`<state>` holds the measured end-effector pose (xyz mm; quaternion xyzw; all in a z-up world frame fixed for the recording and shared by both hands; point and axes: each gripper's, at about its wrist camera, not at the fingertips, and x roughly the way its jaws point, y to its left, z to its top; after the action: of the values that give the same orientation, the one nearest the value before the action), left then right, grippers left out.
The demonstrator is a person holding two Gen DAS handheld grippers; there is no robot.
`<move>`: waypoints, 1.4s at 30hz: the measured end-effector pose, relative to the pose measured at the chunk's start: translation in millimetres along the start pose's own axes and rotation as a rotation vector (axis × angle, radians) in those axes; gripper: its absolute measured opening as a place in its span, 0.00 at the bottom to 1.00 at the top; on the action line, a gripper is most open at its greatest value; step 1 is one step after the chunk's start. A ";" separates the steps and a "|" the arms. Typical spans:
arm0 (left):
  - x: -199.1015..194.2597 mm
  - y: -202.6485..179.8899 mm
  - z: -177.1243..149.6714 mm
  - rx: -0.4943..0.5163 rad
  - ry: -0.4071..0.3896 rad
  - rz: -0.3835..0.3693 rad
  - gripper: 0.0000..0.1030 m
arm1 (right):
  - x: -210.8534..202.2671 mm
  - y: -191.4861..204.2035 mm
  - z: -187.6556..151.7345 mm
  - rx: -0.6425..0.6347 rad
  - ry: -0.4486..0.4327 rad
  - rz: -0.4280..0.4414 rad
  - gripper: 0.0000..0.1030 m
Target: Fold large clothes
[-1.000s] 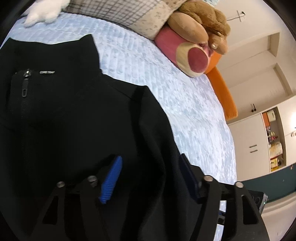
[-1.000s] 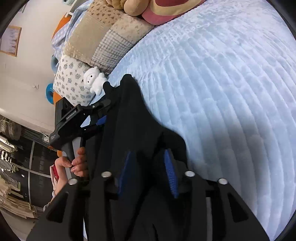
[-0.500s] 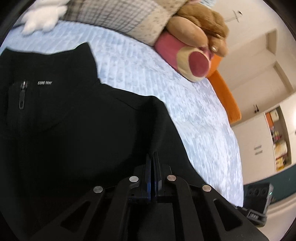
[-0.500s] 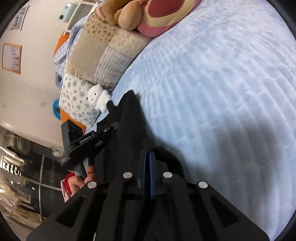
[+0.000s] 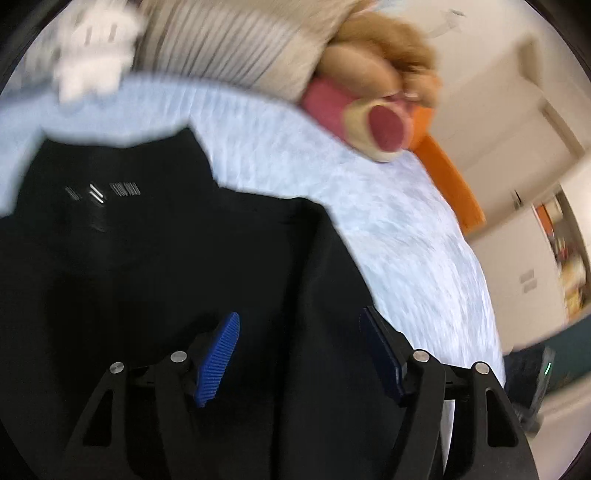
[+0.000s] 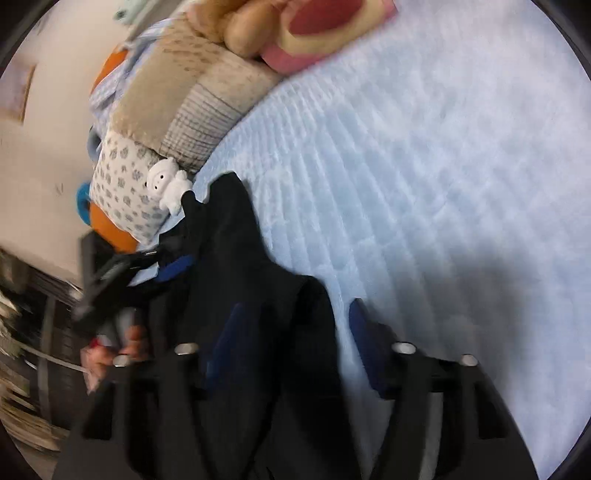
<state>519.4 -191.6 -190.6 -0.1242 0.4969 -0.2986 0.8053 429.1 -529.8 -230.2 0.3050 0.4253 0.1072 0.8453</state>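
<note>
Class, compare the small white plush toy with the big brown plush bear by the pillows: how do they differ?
The white plush toy is far smaller than the brown plush bear. The white toy touches the black jacket's collar; the bear lies apart from it. Both rest against the pillows.

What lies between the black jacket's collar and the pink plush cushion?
Only bare pale-blue quilt; the left wrist view shows nothing resting between the black jacket collar and the pink plush cushion.

Black jacket (image 5: 177, 266) on pale-blue quilted bedspread (image 6: 424, 177); checked beige pillow (image 6: 207, 99) at eleven o'clock; blue ribbed pads (image 5: 218, 358).
</note>
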 end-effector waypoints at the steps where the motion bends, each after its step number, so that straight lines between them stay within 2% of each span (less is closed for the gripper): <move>1: -21.8 -8.3 -11.5 0.038 0.008 -0.006 0.68 | -11.8 11.8 -7.2 -0.035 -0.015 0.004 0.56; 4: -80.0 -30.9 -58.4 0.117 0.028 -0.052 0.66 | -46.1 49.4 -41.8 -0.155 -0.034 0.051 0.42; 6: -114.7 -44.1 -107.5 0.160 0.056 -0.099 0.63 | -59.3 70.1 -70.2 -0.203 -0.020 0.088 0.26; 8: -132.6 -50.4 -160.3 0.175 0.111 -0.127 0.55 | -62.9 89.8 -107.7 -0.243 0.030 0.115 0.17; 10: -141.0 -56.0 -215.3 0.192 0.188 -0.142 0.44 | -61.2 103.2 -137.9 -0.272 0.079 0.122 0.16; 13: -145.1 -50.3 -276.4 0.170 0.275 -0.116 0.44 | -59.1 120.1 -189.2 -0.307 0.169 0.120 0.18; 14: -145.7 -45.3 -290.5 0.155 0.285 -0.085 0.44 | -59.3 123.0 -205.2 -0.310 0.191 0.112 0.18; 16: -150.4 -32.2 -315.3 0.096 0.295 -0.081 0.49 | -57.1 123.9 -227.0 -0.293 0.236 0.124 0.18; 17: -153.6 -24.4 -326.6 0.057 0.293 -0.078 0.49 | -55.4 123.4 -234.0 -0.276 0.248 0.122 0.22; 19: -158.3 -15.3 -337.6 -0.002 0.280 -0.110 0.49 | -42.8 118.2 -246.0 -0.218 0.298 0.134 0.29; 23: -160.6 -11.9 -344.8 -0.074 0.248 -0.128 0.47 | -17.5 109.2 -253.4 -0.093 0.364 0.163 0.30; 24: -159.9 -10.3 -346.7 -0.098 0.247 -0.138 0.40 | -13.2 109.4 -253.8 -0.088 0.370 0.169 0.28; 25: -160.0 -7.9 -352.4 -0.121 0.248 -0.147 0.29 | -9.4 108.6 -253.6 -0.078 0.368 0.158 0.24; 26: -159.3 -4.8 -353.9 -0.145 0.248 -0.154 0.22 | -8.4 107.5 -252.3 -0.065 0.364 0.160 0.10; 27: -159.0 -1.9 -356.2 -0.180 0.254 -0.179 0.08 | -9.3 106.0 -249.9 -0.041 0.363 0.180 0.04; 28: -156.9 1.3 -359.2 -0.232 0.270 -0.241 0.06 | -13.2 105.3 -246.8 -0.027 0.354 0.186 0.03; 29: -159.6 2.4 -360.5 -0.250 0.273 -0.266 0.06 | -22.4 106.5 -244.2 -0.027 0.342 0.193 0.03; 31: -162.9 -11.2 -364.6 -0.224 0.268 -0.289 0.06 | -40.8 110.5 -238.9 -0.046 0.320 0.190 0.03; 34: -167.8 -33.3 -371.3 -0.216 0.281 -0.362 0.06 | -68.3 117.7 -229.9 -0.079 0.290 0.173 0.03; 36: -173.3 -45.8 -373.4 -0.176 0.269 -0.360 0.06 | -78.3 122.6 -225.0 -0.095 0.271 0.154 0.03; 39: -176.3 -48.8 -379.5 -0.204 0.274 -0.415 0.06 | -88.8 117.4 -222.2 -0.098 0.263 0.133 0.03; 42: -171.3 -50.1 -389.5 -0.192 0.268 -0.367 0.06 | -79.8 104.6 -226.2 -0.085 0.287 0.093 0.03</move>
<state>104.8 -90.1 -226.6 -0.2477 0.5944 -0.4052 0.6490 210.7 -386.2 -216.8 0.2698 0.5223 0.2066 0.7821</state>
